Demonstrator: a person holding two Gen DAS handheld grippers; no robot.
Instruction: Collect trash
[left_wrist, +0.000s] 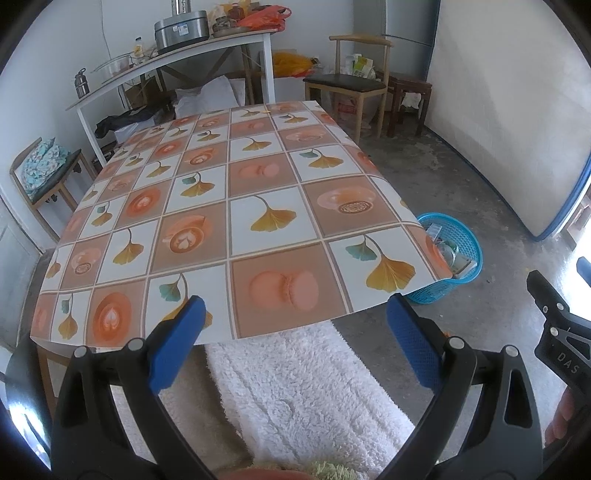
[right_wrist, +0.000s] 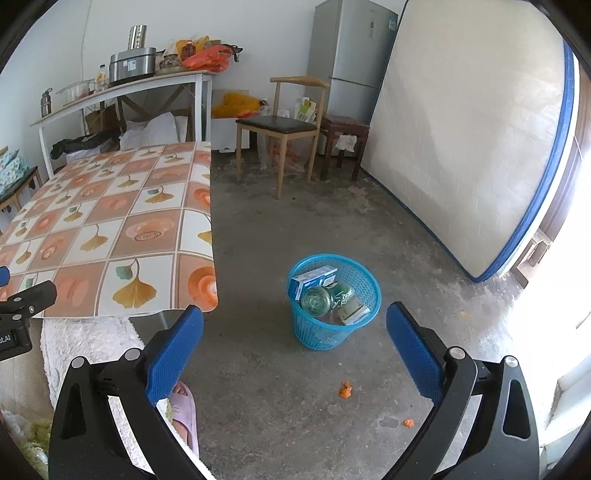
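Here, largest first, we list a mattress (right_wrist: 469, 140) with blue edging leaning upright against the right wall, and beside it a grey refrigerator (right_wrist: 351, 55) in the far corner; next the table (left_wrist: 229, 206), covered in a cloth of orange and white squares printed with ginkgo leaves, its top bare of loose items as far as we see; then a white side table (right_wrist: 122, 92) along the back wall carrying a steel cooker (right_wrist: 133, 66) and an orange bag (right_wrist: 207, 59); a wooden chair (right_wrist: 284, 129) with a dark seat, standing near a small dark stool (right_wrist: 343, 136); a white fleecy garment (left_wrist: 306, 391) worn by the person, below the table's near edge; our left gripper (left_wrist: 295, 317), blue pads spread wide with nothing between them, over that near edge; our right gripper (right_wrist: 295, 325), likewise spread wide and empty, above the concrete floor; the blue mesh basket (right_wrist: 334, 332) on the floor just right of the table, holding a blue-and-white box (right_wrist: 310, 280), a glass jar (right_wrist: 317, 299) and a smaller box (right_wrist: 354, 310); a lilac slipper (right_wrist: 184, 413); and two orange scraps (right_wrist: 345, 390) on the floor nearer us than the basket
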